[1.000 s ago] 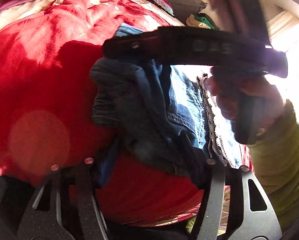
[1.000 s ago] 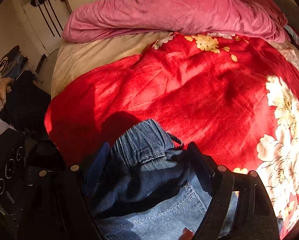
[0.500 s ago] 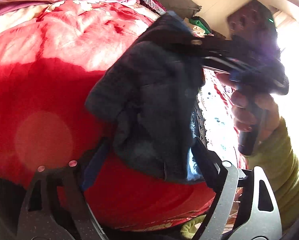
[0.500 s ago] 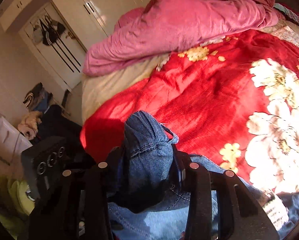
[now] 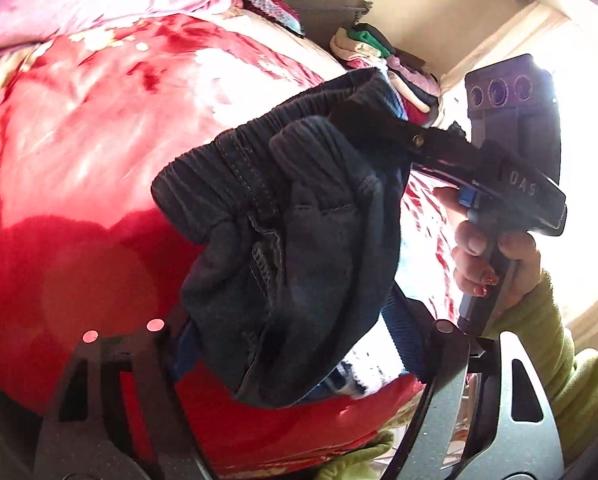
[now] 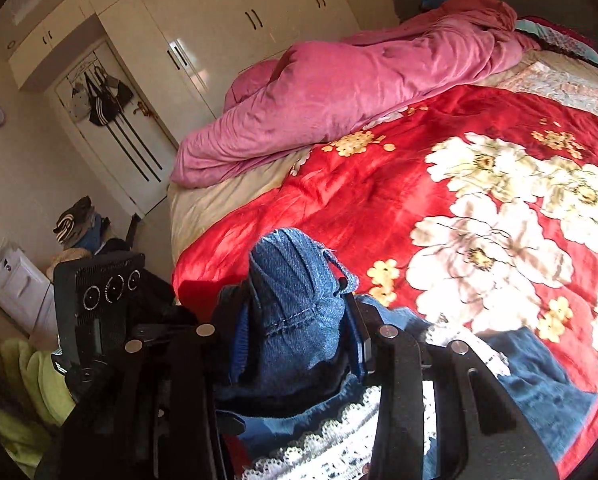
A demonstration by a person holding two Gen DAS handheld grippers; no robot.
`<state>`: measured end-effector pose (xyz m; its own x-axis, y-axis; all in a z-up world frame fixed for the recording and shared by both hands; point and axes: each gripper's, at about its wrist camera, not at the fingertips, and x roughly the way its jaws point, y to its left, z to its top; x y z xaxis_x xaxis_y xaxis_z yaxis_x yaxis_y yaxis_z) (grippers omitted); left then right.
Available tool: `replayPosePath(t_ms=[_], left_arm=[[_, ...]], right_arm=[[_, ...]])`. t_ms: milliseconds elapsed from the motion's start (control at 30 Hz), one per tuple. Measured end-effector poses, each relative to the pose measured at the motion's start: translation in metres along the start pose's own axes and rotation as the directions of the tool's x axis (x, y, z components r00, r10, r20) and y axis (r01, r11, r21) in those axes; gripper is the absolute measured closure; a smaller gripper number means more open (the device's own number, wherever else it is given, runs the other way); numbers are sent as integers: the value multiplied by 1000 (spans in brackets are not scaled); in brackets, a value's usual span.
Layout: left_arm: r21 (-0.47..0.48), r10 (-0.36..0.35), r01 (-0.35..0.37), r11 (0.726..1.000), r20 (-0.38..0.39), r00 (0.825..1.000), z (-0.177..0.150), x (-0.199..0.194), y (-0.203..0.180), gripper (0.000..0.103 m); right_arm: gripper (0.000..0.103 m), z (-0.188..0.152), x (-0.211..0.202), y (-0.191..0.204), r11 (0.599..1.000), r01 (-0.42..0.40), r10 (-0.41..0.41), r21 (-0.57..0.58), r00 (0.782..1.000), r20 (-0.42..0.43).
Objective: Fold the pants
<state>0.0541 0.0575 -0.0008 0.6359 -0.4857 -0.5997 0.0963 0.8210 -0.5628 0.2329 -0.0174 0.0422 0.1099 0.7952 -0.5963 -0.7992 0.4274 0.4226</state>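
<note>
The blue denim pants (image 5: 283,248) hang bunched above the red blanket. My right gripper (image 6: 295,320) is shut on a fold of the waistband (image 6: 295,280), which sticks up between its fingers. In the left wrist view the right gripper (image 5: 351,120) holds the elastic waistband from the upper right, with a person's hand (image 5: 483,256) on its handle. My left gripper (image 5: 291,336) sits below the bundle with its jaws wide and closing. The denim hangs between its fingers, and the pads do not visibly press on it.
A red floral blanket (image 6: 439,200) covers the bed, with a pink quilt (image 6: 339,92) heaped at the far side. White lace-trimmed cloth (image 6: 339,432) lies under the pants. White wardrobes (image 6: 219,32) and clothes piles (image 6: 75,224) stand left of the bed; folded clothes (image 5: 379,52) sit by the bright window.
The right gripper closed on the waistband and lifted it off the blanket, swinging its view toward the wardrobes. The left jaws spread wider around the hanging denim, and the bundle rose.
</note>
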Motion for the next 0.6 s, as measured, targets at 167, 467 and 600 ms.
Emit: replayPosePath(t_ms=[167, 467, 600], left_arm=[[52, -10, 11, 999, -14, 1000, 5, 10, -21, 33], [104, -50, 55, 993, -43, 998, -1, 27, -53, 33], [170, -82, 93, 981, -70, 994, -10, 37, -70, 28]], right_arm=[[64, -10, -24, -12, 999, 24, -24, 22, 999, 34], [56, -32, -58, -30, 994, 77, -83, 76, 993, 78], [46, -52, -86, -46, 977, 125, -150, 174, 979, 138]])
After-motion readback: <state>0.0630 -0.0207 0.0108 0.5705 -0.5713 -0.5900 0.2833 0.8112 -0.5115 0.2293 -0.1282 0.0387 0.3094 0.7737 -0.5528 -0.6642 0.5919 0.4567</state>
